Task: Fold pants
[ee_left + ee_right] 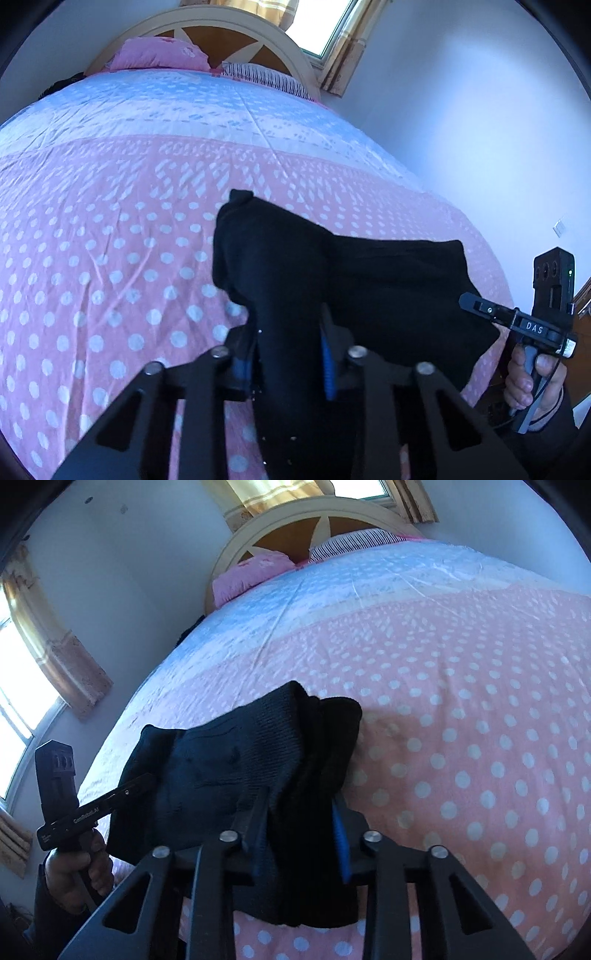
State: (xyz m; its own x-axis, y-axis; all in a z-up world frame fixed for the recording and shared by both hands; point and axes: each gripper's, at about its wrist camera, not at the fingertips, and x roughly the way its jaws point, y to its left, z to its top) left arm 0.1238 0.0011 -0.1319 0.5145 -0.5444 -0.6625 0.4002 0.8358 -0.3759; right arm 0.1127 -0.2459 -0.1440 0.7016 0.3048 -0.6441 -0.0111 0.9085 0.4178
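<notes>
The pants (295,280) are black knit cloth, bunched and raised off the pink dotted cover. In the left wrist view they fill the lower centre and spread to the lower right of the frame. In the right wrist view they sit at lower centre, draping toward the lower left, ribbed folds showing.

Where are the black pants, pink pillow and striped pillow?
black pants (369,280), left wrist view, on the cloth stretched between the grippers.
pink pillow (159,53), left wrist view, middle of its top face.
striped pillow (354,541), right wrist view, on its striped front.
</notes>
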